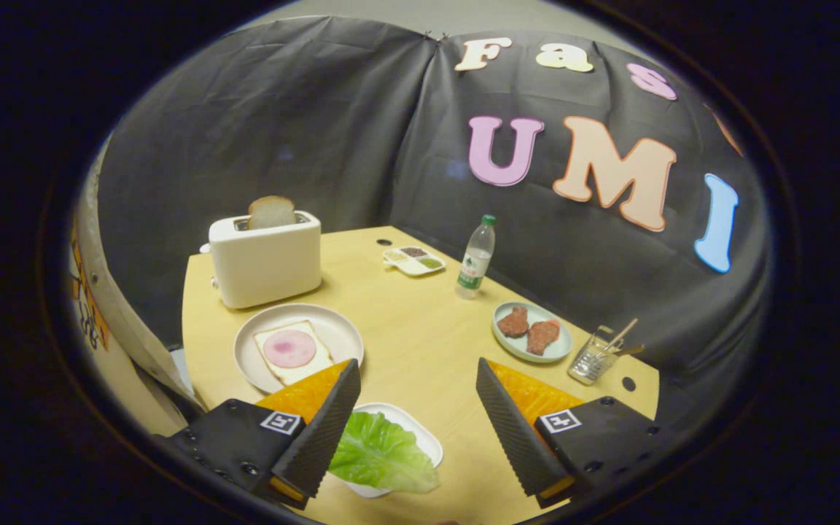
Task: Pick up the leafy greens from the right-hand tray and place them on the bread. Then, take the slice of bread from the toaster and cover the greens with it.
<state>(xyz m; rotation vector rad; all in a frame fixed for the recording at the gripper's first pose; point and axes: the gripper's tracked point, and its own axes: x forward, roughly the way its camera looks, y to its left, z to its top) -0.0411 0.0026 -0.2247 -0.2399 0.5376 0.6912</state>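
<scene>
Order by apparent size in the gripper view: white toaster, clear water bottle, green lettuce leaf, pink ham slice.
1. White toaster
2. Green lettuce leaf, near the open claw; nearness may enlarge it
3. Clear water bottle
4. Pink ham slice; close to the bottle, unsure

Premises: a staged recording booth dressed as a kitchen breakfast corner, not a working kitchen. A black cloth wall (303,131) encloses a light wooden table (420,335) on its far sides. At the table's far left corner stands a cream two-slot toaster (265,259) holding a bread slice (271,211). A clear plastic water bottle with green cap (476,257) stands near the far edge. Round plates of food (533,332) and a small glass utensil holder (595,357) line the right edge.
</scene>
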